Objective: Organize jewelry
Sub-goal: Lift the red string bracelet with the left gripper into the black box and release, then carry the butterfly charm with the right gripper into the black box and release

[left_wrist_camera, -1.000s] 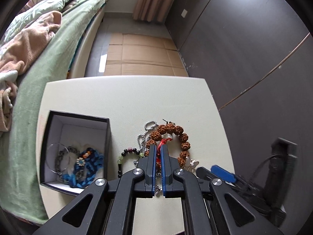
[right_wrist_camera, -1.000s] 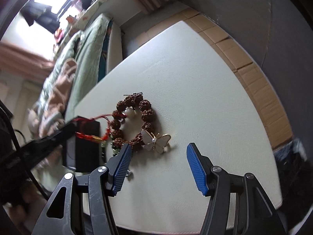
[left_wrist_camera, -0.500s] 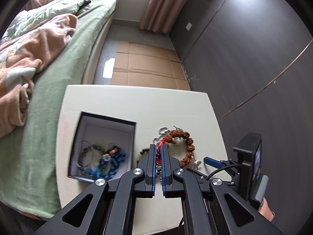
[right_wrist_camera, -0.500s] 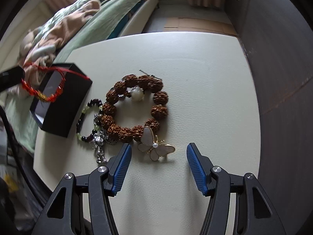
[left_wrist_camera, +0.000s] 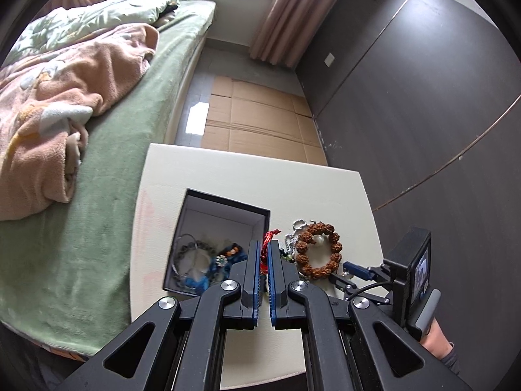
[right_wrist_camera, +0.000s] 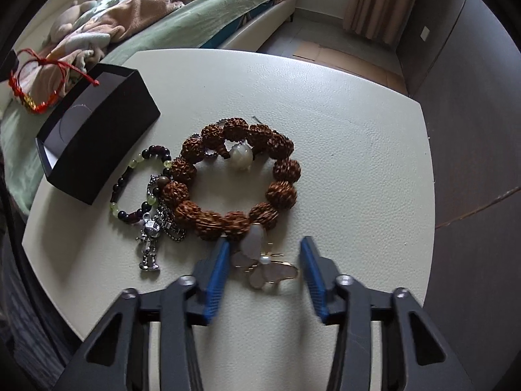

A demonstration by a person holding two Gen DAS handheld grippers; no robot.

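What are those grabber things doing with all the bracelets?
They're tidying jewelry into the black box. The left gripper is shut on a red string bracelet, carrying it above the box. The right gripper is open around a butterfly brooch on the table, beside a brown bead bracelet.

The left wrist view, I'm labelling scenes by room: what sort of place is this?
Most likely a bedroom: a bed with a green cover and rumpled pink blanket, pinkish-brown curtains, and a small cream table beside the bed.
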